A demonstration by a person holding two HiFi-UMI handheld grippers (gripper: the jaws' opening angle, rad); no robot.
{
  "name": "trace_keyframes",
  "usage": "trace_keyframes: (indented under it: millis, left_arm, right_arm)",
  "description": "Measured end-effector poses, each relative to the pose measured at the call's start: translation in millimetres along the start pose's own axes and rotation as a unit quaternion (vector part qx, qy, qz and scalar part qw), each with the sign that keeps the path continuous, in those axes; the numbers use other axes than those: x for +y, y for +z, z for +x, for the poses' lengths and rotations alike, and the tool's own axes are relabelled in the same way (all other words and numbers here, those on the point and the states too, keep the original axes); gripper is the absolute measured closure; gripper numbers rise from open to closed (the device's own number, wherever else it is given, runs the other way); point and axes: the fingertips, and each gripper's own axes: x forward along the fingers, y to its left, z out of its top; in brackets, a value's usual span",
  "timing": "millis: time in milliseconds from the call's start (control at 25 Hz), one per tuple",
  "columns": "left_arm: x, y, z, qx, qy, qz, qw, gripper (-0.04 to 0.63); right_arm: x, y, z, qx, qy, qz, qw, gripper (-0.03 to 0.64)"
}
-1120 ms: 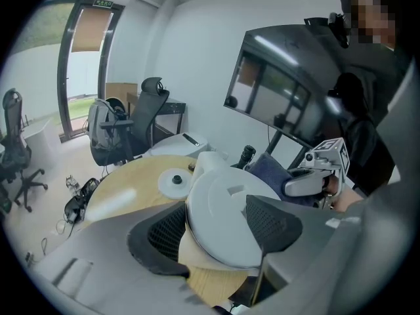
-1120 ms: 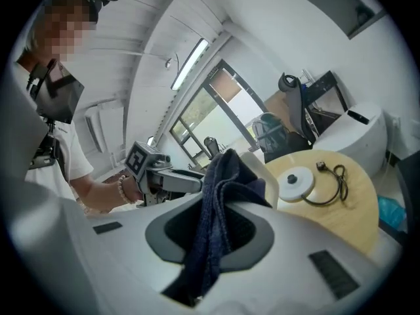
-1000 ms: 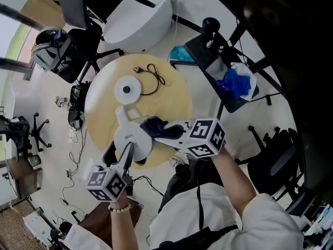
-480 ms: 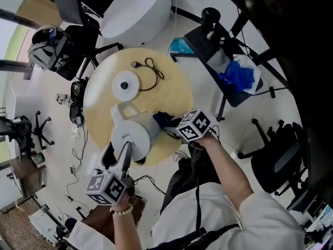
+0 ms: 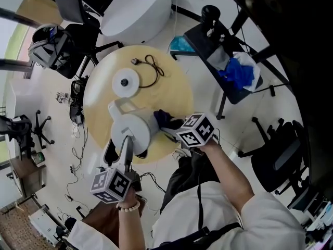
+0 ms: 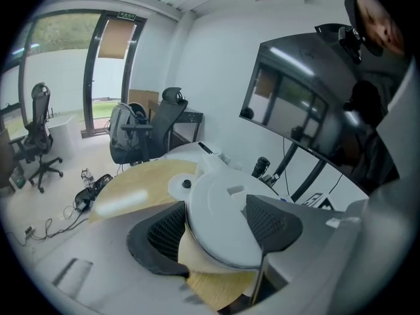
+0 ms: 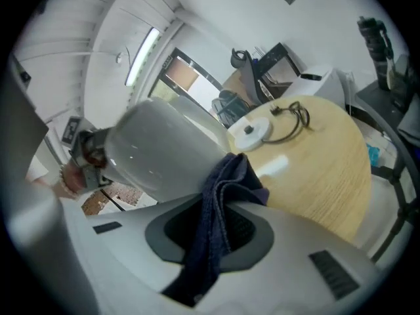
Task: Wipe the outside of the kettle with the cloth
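A white kettle (image 5: 127, 126) is at the near side of the round wooden table (image 5: 171, 92). From the near side my left gripper (image 5: 127, 140) is shut on it; in the left gripper view the kettle's round white face (image 6: 216, 202) fills the gap between the two dark pads (image 6: 167, 231). My right gripper (image 5: 167, 127) is shut on a dark blue cloth (image 5: 162, 119) and holds it against the kettle's right side. The right gripper view shows the cloth (image 7: 220, 209) hanging between the jaws and touching the kettle's wall (image 7: 164, 153).
The white kettle base (image 5: 125, 82) sits farther back on the table with a black cable (image 5: 151, 72) beside it. Office chairs (image 5: 57, 48), a large white rounded unit (image 5: 138, 9) and a black stand with blue material (image 5: 237, 77) surround the table.
The right gripper has moved left with the cloth, onto the kettle's right side. The kettle and the left gripper have shifted slightly.
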Motion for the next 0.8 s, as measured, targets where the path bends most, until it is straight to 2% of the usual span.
trace_keyframes:
  millis: [200,360,520,800]
  left_arm:
    - [-1,-1,1,-0.011,0.011,-0.016,0.9998,0.296]
    - [-1,-4,0,-0.010,0.011,-0.031,0.9994,0.290]
    - [-8,-5,-4,-0.009,-0.007,-0.053,0.9985,0.252]
    - [-13,-9,-11,-0.007,-0.022,-0.076,0.9969,0.265]
  right_arm:
    - [69,43,-43,-0.074,0.025,-0.053,0.996,0.552]
    - [100,60,-61,-0.094,0.023,-0.097,0.991,0.552]
    - [93,58,-59,-0.101,0.015,-0.092,0.990,0.552]
    - [41,29,-32,-0.070,-0.014,-0.054,0.996,0.552]
